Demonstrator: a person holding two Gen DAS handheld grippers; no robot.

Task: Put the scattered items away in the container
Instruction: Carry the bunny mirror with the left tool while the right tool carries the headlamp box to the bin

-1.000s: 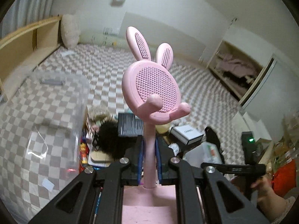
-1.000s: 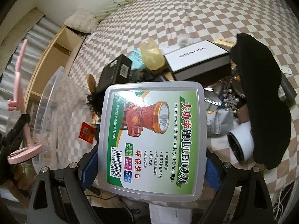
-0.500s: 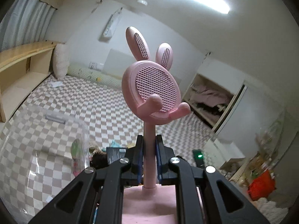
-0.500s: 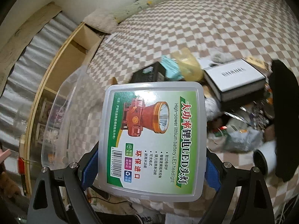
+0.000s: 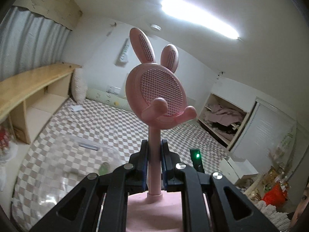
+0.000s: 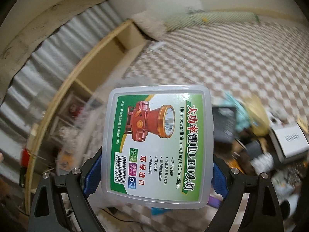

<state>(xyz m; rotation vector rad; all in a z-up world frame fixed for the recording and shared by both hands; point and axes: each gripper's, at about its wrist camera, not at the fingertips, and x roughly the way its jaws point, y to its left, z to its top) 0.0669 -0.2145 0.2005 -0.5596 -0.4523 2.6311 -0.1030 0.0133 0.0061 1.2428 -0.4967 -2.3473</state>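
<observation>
A checked floor mat (image 5: 119, 127) is filling the room, with a clear plastic tub (image 5: 63, 166) sitting on it at the lower left of the left wrist view and a blurred heap of scattered items (image 6: 256, 135) lying at the right of the right wrist view. The right gripper (image 6: 154, 176) is clamping a flat plastic case (image 6: 158, 145) by its two side edges, jaws spread wide, the case lying flat across them; its green label is reading "High-power lithium battery LED headlight" beside Chinese characters, a headlamp picture and a barcode. The left gripper (image 5: 154, 164) is pinching shut on the thin stem of a pink rabbit-shaped stand (image 5: 156, 96), which is standing upright between the pads with its eared head above the fingertips. Compared with a second ago, both views are sitting higher: the ceiling light (image 5: 200, 21) is now showing behind the stand, and the white "CHANEL" box (image 6: 289, 141) is now sliding toward the right edge, its lettering blurred.
</observation>
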